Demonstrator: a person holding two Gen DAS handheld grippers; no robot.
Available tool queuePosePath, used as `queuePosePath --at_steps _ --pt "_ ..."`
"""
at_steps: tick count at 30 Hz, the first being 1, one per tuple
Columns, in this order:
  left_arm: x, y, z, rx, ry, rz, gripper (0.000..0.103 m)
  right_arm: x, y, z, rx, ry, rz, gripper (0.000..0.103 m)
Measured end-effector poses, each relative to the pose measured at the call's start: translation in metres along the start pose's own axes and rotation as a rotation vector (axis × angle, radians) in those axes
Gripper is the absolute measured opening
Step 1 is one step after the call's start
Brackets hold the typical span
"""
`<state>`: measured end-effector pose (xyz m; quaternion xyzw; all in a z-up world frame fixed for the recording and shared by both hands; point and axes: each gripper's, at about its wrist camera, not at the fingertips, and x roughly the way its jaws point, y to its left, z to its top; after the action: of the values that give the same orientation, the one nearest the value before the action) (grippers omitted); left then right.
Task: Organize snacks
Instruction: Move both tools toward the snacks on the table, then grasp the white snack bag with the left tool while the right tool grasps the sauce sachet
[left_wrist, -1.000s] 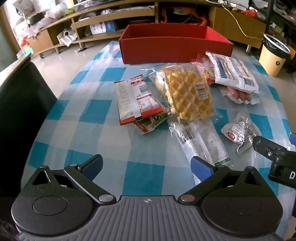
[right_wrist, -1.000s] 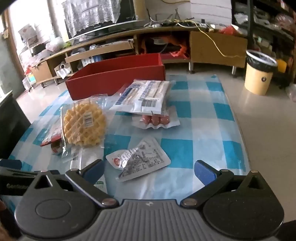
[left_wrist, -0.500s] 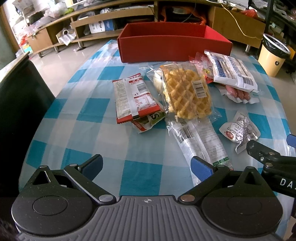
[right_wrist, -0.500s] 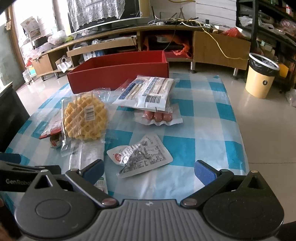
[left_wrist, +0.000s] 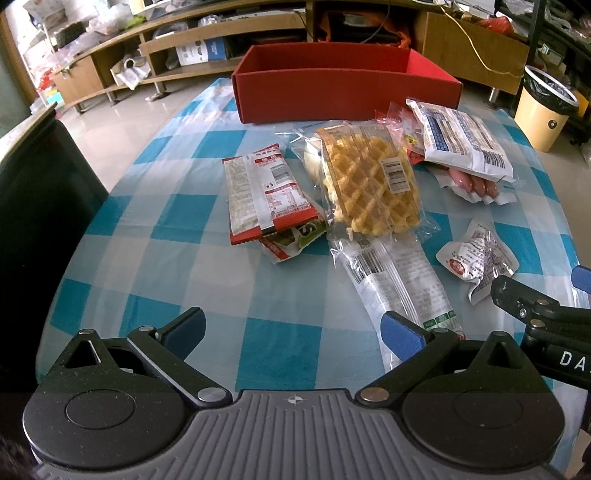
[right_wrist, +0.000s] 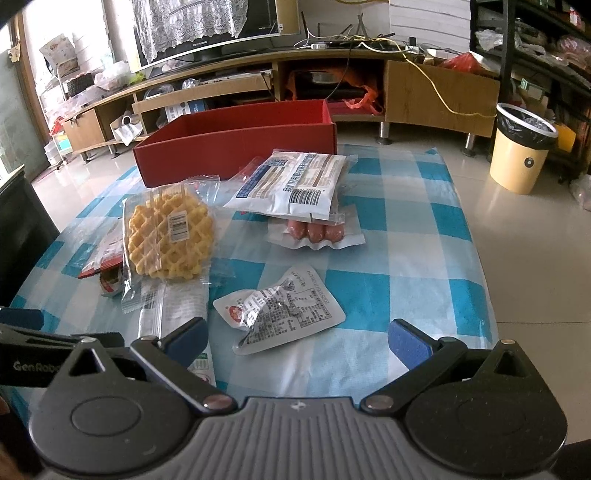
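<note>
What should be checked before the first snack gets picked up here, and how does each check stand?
1. Left gripper open and empty: ok.
2. Right gripper open and empty: ok.
3. Red box open on top, ready to receive: ok; its floor is hidden, contents cannot tell.
4. Small white pouch lies alone just ahead of the right gripper: ok.
5. Waffle pack free to lift: not ok, it overlaps the long clear packet.
6. Sausage pack free: not ok, the white-and-blue bag lies on it.
</note>
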<state>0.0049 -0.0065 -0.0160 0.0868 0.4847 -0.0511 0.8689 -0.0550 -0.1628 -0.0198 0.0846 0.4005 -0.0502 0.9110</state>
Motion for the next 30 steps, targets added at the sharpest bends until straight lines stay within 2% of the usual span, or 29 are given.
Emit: queuePosePath --at_steps 11,24,30 --pt "0.004 -0.007 0.003 0.006 0.019 -0.008 0.102 -0.001 -0.009 0.001 0.031 0.007 -0.018 0.103" --pt "0.03 -0.045 0.022 -0.009 0.102 -0.037 0.102 -0.009 -0.037 0.009 0.151 -0.007 -0.029 0.103" --pt "0.043 -0.039 0.022 -0.062 0.154 -0.055 0.103 -0.008 -0.041 0.009 0.169 0.009 -0.038 0.103"
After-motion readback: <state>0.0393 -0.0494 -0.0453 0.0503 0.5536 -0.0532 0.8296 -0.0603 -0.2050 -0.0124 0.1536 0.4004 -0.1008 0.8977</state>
